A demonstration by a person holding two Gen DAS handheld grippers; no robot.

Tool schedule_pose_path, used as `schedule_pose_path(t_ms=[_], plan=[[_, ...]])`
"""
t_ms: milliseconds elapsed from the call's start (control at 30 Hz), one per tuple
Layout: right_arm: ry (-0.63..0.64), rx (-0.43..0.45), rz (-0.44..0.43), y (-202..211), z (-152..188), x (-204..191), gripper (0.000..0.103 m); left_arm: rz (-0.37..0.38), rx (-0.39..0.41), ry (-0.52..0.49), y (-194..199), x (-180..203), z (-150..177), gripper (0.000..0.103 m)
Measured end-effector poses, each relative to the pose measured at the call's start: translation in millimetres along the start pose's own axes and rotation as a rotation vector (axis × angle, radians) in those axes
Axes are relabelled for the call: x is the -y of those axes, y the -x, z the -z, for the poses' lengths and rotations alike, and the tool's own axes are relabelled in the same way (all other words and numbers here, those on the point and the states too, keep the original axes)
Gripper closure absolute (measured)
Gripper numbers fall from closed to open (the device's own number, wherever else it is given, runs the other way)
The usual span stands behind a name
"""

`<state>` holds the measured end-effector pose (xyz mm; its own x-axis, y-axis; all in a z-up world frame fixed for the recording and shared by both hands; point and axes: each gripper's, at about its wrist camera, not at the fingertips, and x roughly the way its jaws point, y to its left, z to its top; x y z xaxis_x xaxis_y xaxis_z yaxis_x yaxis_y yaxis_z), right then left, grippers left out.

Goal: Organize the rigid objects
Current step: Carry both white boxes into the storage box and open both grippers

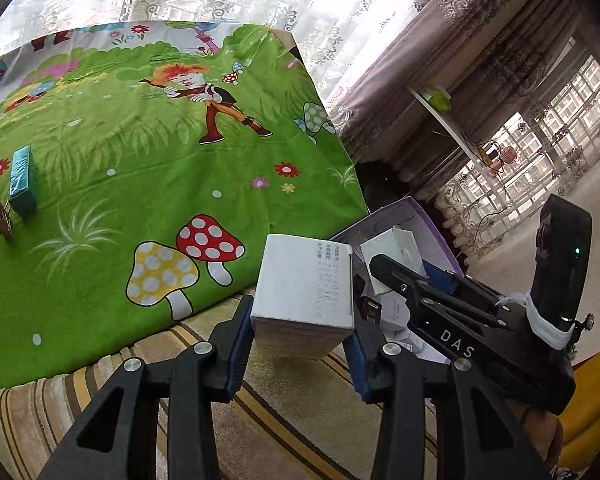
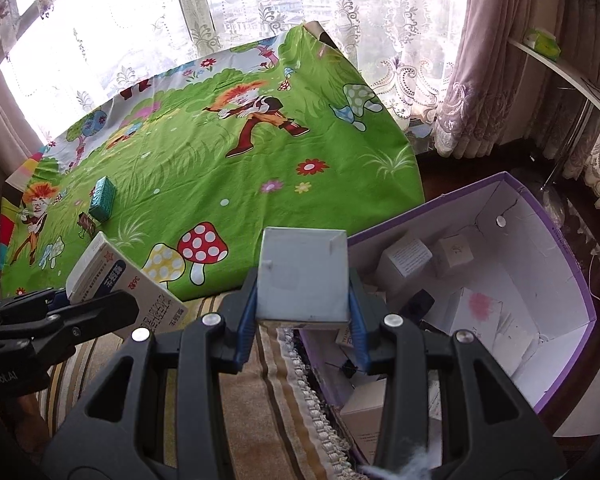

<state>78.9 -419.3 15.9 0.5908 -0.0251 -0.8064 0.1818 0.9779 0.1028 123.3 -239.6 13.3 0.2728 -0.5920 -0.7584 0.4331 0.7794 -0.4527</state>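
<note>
On the green cartoon cloth at far left lie a teal box (image 2: 103,199) and a binder clip (image 1: 1,220), untouched. Next, the left claw (image 1: 302,330) grips a white carton (image 1: 305,285) by its two flat sides. The right claw (image 2: 302,312) likewise clamps a grey box (image 2: 303,276), beside the purple bin (image 2: 564,248) of small cartons. Both boxes look light, stiff, crushable cardboard; side faces are the best hold.

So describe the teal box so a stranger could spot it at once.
Find the green cartoon cloth spread before the window. Near its left side, the teal box stands on it with a small binder clip beside it. It is the only glittery teal thing; the other boxes are white.
</note>
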Motion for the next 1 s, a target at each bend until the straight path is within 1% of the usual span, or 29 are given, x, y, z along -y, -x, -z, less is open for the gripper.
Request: schedule_pose_path(t_ms=[200,300,567,600,633,667,733,1000], plan=[[-0.041,0.004,0.042,3,4,26,0.059,0.027,-0.050,-0.059,-18,30,1,0.060],[-0.066,0.011,0.068,6,5,42,0.059,0.035,-0.059,-0.086,-22,41,2,0.060],[-0.130,0.021,0.120,11,8,73,0.059,0.086,-0.078,-0.134,-30,59,4,0.059],[-0.138,0.021,0.123,11,8,75,0.058,0.087,-0.081,-0.135,-31,60,4,0.057],[-0.145,0.021,0.124,11,8,76,0.053,0.087,-0.083,-0.134,-32,59,5,0.056],[-0.150,0.023,0.123,11,8,77,0.044,0.086,-0.084,-0.131,-32,59,4,0.053],[-0.150,0.032,0.119,13,8,75,0.036,0.090,-0.083,-0.125,-31,58,4,0.051],[-0.113,0.044,0.115,24,4,62,0.035,0.118,-0.063,-0.082,-24,49,3,0.051]])
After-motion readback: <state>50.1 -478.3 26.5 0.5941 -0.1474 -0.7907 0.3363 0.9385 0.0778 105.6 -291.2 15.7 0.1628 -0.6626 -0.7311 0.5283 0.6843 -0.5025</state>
